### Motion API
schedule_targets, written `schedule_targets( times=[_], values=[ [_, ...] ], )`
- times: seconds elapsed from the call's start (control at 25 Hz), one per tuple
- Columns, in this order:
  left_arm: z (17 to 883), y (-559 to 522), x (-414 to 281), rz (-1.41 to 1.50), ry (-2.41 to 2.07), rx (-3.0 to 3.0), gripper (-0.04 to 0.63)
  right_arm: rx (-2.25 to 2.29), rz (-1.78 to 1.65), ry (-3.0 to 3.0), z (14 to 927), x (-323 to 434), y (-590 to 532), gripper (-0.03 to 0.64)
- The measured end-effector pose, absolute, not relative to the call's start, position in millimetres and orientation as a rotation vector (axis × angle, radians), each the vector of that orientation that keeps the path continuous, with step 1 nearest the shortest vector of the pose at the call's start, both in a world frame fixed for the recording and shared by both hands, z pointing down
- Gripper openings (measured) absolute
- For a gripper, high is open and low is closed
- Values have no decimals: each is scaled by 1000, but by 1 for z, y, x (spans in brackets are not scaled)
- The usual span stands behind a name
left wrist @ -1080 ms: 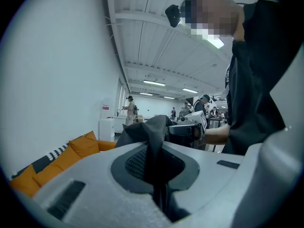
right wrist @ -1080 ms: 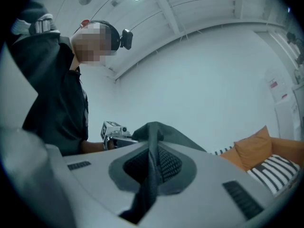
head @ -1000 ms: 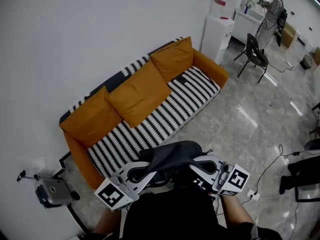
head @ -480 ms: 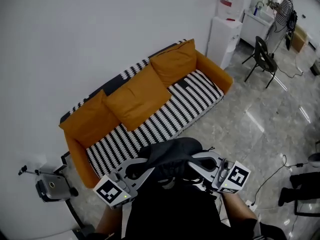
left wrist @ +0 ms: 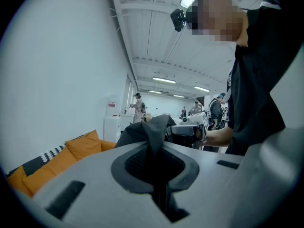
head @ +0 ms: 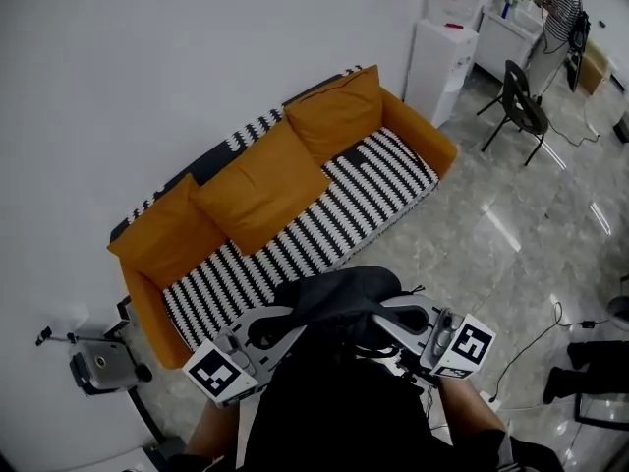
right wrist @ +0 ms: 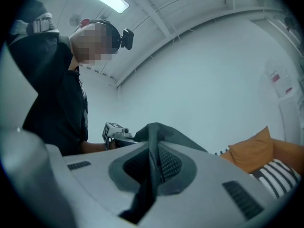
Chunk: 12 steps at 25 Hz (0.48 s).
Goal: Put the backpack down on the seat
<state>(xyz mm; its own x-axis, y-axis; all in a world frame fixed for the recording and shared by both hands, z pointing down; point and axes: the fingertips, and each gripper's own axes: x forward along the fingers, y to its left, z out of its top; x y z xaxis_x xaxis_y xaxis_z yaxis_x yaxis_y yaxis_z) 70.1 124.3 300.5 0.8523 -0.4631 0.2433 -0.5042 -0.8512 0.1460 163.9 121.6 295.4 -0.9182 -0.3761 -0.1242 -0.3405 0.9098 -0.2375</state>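
Change: against a second ago the sofa (head: 295,214) lies a little further left in the head view; the backpack and both grippers keep to the bottom edge
Seat: the striped seat (head: 329,219) is bare, but three orange cushions (head: 260,180) fill its back part, so a bag set down short could rest on the front edge and slide to the floor (head: 482,234)
Backpack: the backpack (head: 339,298) hangs in the air against the person's body, well apart from the seat; most of it is lost against dark clothing, so its bulk likely blocks the sight line on the way down
Left gripper: the left gripper (head: 293,324) has its jaws clamped on a thin fold of the bag's dark fabric; so little cloth could slip
Right gripper: the right gripper (head: 381,318) is pinched on the same kind of fold; if either gives way, the bag swings and drops on one side
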Motion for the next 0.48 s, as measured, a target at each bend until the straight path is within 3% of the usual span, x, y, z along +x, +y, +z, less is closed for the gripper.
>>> schedule_targets(
  times=[0.48],
  values=[
    [309, 55, 82, 261, -722, 2821, 29, -573, -352, 2919, 301, 175, 55, 28]
  ],
)
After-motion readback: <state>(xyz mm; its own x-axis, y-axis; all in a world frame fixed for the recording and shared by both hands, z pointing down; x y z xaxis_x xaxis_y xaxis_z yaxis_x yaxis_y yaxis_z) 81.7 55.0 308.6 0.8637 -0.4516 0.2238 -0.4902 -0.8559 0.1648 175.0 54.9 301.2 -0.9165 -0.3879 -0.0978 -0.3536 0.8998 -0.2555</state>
